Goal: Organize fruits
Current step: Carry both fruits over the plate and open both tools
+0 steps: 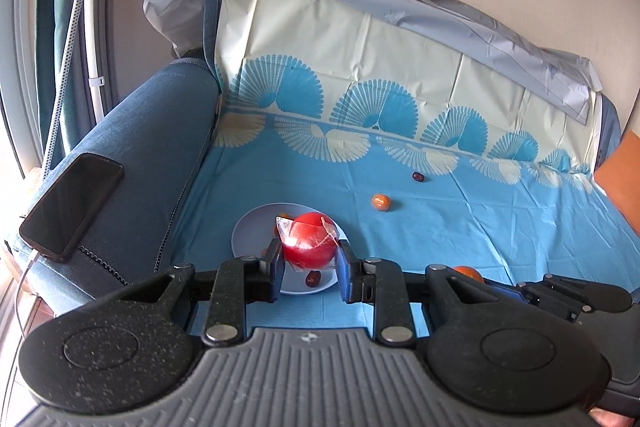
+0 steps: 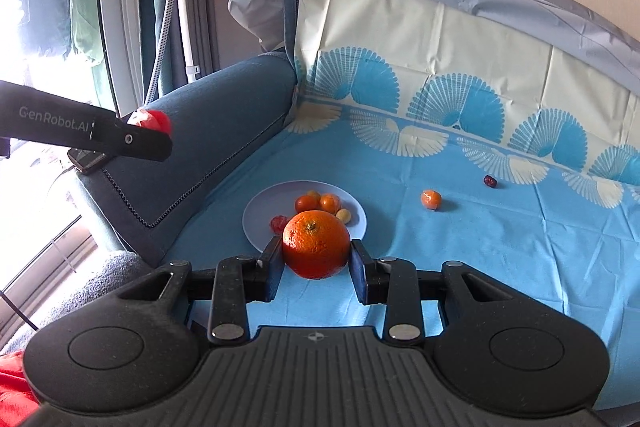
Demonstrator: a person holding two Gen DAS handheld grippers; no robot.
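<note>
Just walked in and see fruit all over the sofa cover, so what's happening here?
A person is gathering fruit with two handheld claws. The left claw grips a wrapped red fruit above the plate; the right claw grips a large orange. The plate already holds several small fruits. A small orange fruit and a dark fruit remain on the blue cover.

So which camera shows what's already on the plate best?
The right wrist view: the plate lies open behind the held orange, showing several small fruits. In the left wrist view the wrapped red fruit in the jaws hides most of the plate.
</note>
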